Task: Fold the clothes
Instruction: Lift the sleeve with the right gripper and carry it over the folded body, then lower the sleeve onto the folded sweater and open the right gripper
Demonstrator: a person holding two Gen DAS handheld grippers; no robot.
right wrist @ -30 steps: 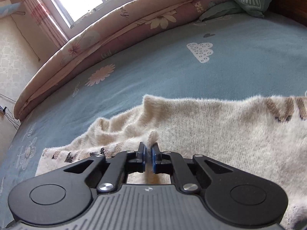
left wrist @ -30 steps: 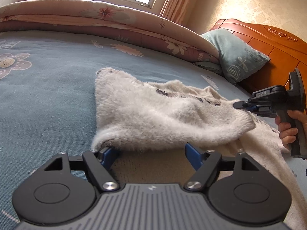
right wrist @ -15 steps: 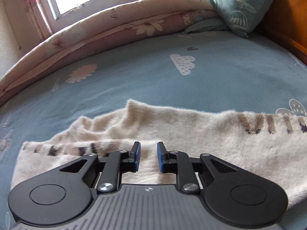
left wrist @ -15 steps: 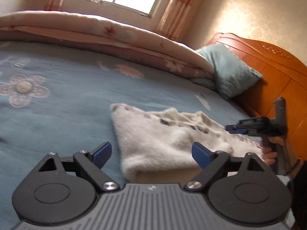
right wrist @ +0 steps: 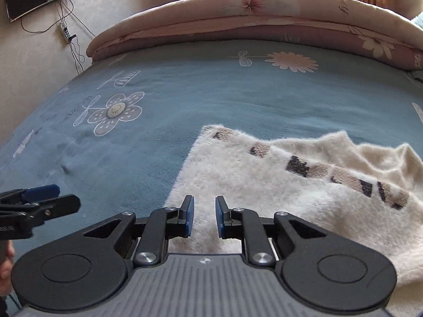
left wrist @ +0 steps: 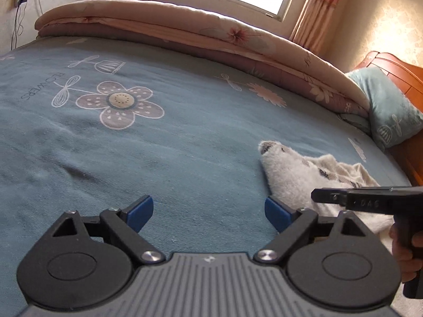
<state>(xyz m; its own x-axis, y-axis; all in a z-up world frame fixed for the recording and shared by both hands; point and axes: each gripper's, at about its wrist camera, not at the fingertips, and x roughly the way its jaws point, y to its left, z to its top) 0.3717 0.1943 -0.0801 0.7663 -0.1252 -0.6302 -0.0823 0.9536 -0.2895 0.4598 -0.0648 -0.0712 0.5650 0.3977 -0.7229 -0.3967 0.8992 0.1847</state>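
While the bed (left wrist: 164,142) carries the fuzzy cream sweater (right wrist: 277,185) (folded, dark-patterned band up), left gripper (left wrist: 208,211) is spread wide over bare sheet, empty; right gripper (right wrist: 205,216) over the sweater, 2 pads slightly parted, gripping nothing.

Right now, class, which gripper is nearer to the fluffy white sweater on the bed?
Right. The right gripper hangs over the sweater, its narrow gap empty. The left gripper stands wide open over bare blue sheet, beside the sweater's edge.
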